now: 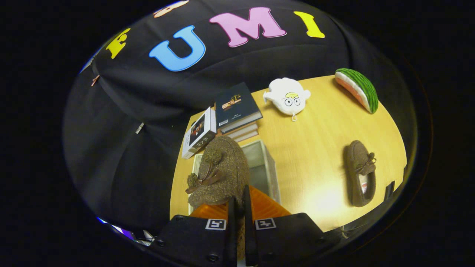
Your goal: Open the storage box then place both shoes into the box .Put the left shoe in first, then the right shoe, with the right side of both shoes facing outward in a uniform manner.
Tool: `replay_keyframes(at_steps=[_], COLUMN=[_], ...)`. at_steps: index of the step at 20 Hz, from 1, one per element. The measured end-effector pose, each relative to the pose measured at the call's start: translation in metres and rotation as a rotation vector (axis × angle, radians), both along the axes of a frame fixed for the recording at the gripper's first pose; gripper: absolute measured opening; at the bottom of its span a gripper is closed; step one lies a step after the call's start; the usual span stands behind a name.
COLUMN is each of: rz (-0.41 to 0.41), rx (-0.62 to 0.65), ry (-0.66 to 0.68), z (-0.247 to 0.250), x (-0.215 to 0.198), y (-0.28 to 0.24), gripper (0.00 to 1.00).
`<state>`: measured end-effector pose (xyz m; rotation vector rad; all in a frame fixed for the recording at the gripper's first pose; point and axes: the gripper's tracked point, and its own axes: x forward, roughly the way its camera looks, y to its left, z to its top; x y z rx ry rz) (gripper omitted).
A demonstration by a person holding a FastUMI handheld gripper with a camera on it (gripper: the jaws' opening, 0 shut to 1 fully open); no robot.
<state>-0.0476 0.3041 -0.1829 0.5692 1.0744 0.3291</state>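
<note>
- The wooden table (319, 148) carries everything: the open storage box (265, 163) sits at its left side, just ahead of the gripper's fingers, with a stack of books (237, 107) beyond it.
- The storage box is pale grey, its lid off or folded away, with an empty inside showing right of the held shoe.
- The gripper (239, 207) is nearly closed, both fingers pinching the heel rim of a brown fuzzy slipper (222, 170), which hangs over the box's left part, toe pointing away.
- To do this step well, I judge, lower the slipper straight into the box, keep it on its side against one wall, and leave room for its mate.
- The second slipper (360, 173) lies flat on the table, well right of the box, bow on top.
- Far off rest a white plush toy (287, 96) and a watermelon-slice plush (358, 89).
</note>
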Motion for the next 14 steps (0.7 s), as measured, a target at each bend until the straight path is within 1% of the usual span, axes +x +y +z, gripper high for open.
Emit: replay_keyframes(at_steps=[3,6,12,14], rz=[0.024,0.033,0.023,0.041], rx=[-0.022,-0.046,-0.081,-0.084], ry=[0.022,0.04,0.075,0.089], z=[-0.015,-0.029,-0.055,-0.062], x=[-0.003,-0.003,0.004,0.002], y=[0.033,0.053,0.069,0.077], gripper=[0.13,0.13,0.14,0.14])
